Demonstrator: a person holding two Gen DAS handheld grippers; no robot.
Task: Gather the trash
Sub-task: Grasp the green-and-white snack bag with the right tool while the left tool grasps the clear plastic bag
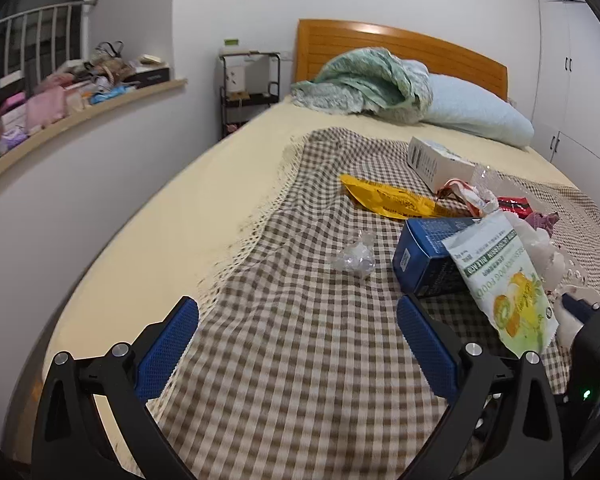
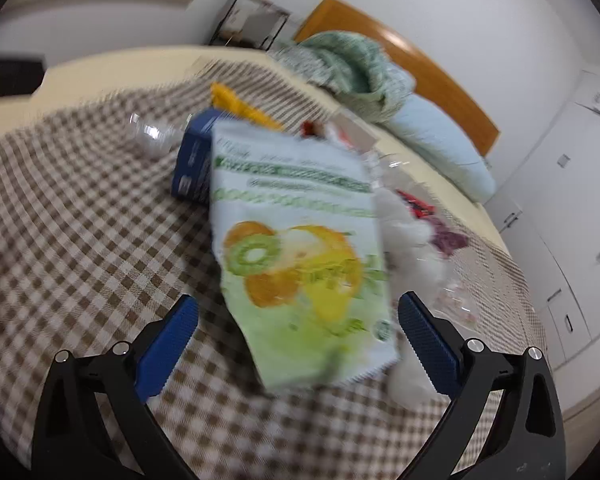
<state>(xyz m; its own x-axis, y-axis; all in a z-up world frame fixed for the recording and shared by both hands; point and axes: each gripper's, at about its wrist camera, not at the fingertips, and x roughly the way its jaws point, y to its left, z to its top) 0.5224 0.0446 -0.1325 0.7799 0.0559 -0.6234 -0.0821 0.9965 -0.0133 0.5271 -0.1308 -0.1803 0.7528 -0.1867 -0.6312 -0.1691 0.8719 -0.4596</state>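
Trash lies scattered on a brown checked cloth (image 1: 300, 380) on the bed. My left gripper (image 1: 298, 312) is open over bare cloth, with nothing between its blue pads. Ahead of it sit a crumpled clear plastic wad (image 1: 354, 258), a blue box (image 1: 428, 256), a yellow wrapper (image 1: 392, 200) and a white box (image 1: 436, 162). A green-and-white fruit pouch (image 1: 504, 280) leans on the blue box. My right gripper (image 2: 298, 312) is open; the pouch (image 2: 300, 260) lies in the span of its fingers, and the pads do not press on it. White tissue (image 2: 404, 232) sits right of it.
A red wrapper (image 1: 514, 203) and a purple one (image 1: 544, 220) lie at the far right. A pillow (image 1: 476, 116) and a green blanket (image 1: 364, 84) rest at the wooden headboard. A black rack (image 1: 250, 88), a cluttered ledge (image 1: 80, 96) and white wardrobes (image 1: 580, 80) surround the bed.
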